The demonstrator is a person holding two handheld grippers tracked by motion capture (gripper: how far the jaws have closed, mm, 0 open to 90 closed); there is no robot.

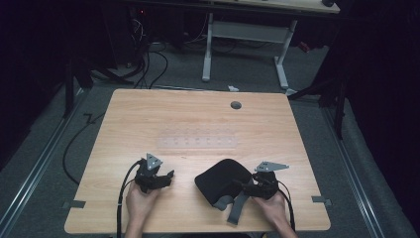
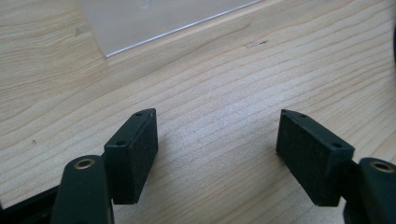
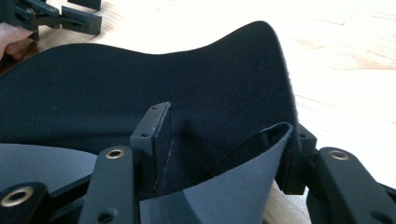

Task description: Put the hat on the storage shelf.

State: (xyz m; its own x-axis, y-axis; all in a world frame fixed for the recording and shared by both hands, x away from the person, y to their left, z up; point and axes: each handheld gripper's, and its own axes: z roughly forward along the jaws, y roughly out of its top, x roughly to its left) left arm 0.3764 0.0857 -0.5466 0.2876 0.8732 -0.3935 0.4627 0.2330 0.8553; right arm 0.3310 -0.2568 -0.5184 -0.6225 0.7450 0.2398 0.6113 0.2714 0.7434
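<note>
A black cloth (image 1: 223, 178) with a grey underside lies on the wooden table (image 1: 148, 114) near the front edge, right of centre. In the right gripper view a raised fold of this cloth (image 3: 140, 79) fills the gap between the jaws of my right gripper (image 3: 224, 140), and its grey underside curls up at the near edge. From above, my right gripper (image 1: 246, 186) sits at the cloth's right edge, closed on the fold. My left gripper (image 1: 166, 176) rests left of the cloth, its jaws (image 2: 217, 149) wide open over bare wood.
A clear plastic sheet (image 1: 198, 140) lies flat at the table's middle, and its corner (image 2: 140, 23) lies ahead of the left jaws. A round cable hole (image 1: 236, 105) is near the far edge. Another desk's white legs (image 1: 208, 49) stand beyond the table.
</note>
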